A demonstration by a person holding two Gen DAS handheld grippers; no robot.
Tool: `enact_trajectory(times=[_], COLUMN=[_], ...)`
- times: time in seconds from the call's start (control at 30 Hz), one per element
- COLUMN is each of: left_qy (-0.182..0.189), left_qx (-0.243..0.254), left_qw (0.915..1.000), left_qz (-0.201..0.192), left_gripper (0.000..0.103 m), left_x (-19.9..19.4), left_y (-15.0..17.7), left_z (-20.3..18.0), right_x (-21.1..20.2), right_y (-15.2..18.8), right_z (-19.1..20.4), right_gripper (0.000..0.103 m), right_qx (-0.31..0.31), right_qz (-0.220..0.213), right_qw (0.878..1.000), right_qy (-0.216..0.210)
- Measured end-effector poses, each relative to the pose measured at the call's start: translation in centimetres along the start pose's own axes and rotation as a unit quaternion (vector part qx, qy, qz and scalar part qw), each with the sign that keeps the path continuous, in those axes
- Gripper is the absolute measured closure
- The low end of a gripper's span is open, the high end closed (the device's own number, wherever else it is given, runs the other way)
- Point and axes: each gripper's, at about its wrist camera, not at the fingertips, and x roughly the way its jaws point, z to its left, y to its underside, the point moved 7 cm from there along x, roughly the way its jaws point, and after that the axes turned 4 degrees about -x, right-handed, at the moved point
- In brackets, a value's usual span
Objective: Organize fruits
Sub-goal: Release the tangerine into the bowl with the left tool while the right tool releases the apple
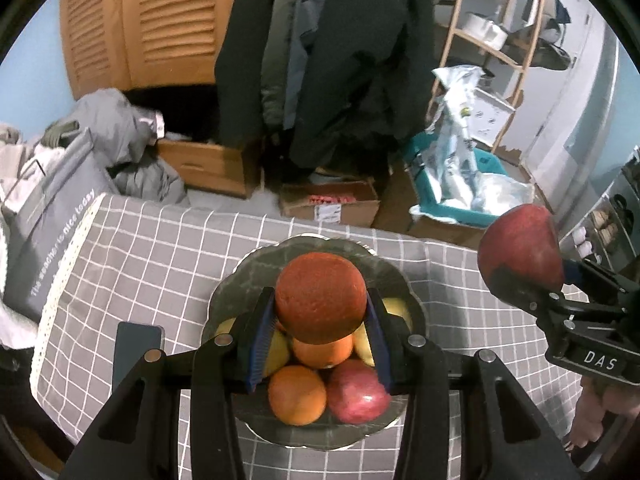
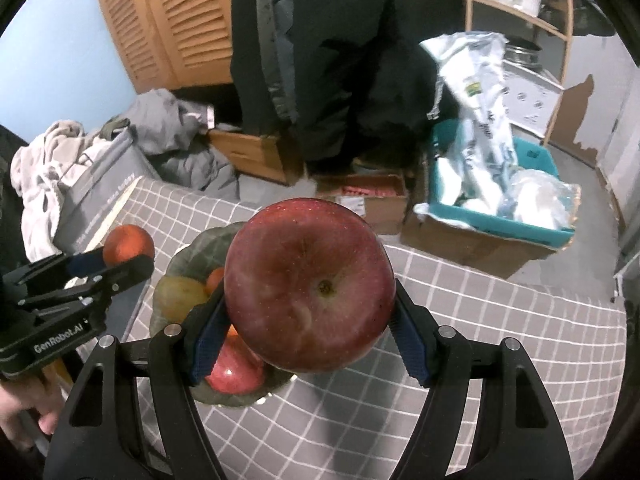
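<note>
The left gripper (image 1: 320, 330) clamps a round, dimpled orange (image 1: 320, 296) at frame centre, directly above the dark scalloped bowl (image 1: 256, 264). The right gripper (image 2: 308, 334) grips a large glossy red apple (image 2: 310, 284), the bowl lower left behind it. The bowl already holds oranges, yellow fruit and a red apple (image 1: 360, 392), so I judge sorting nearly done; both held fruits remain to set in.

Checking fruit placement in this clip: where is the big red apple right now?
Clamped in the right gripper, the red apple is held above the checked tablecloth, right of the fruit bowl.
</note>
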Motion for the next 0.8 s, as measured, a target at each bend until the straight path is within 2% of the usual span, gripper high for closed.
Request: enact_trajectory(times=[0.5,0.8], left_qy=[-0.017,-0.015], left_qx=[-0.032,-0.046], left_qw=[0.9983,0.9960], left_qz=[0.045,0.076], left_gripper=[0.059,0.059], left_x=[4.8,6.9], left_y=[1.8,3.3], left_z=[3.6,4.7], right_x=[7.2,9.6], right_y=[0.4,1.3], right_z=[3.0,3.6], right_gripper=[0.029,0.029], right_qx=[-0.015,-0.018], right_qz=[0.061,0.090], right_qw=[0.998,0.995], right_qy=[-0.027,-0.032])
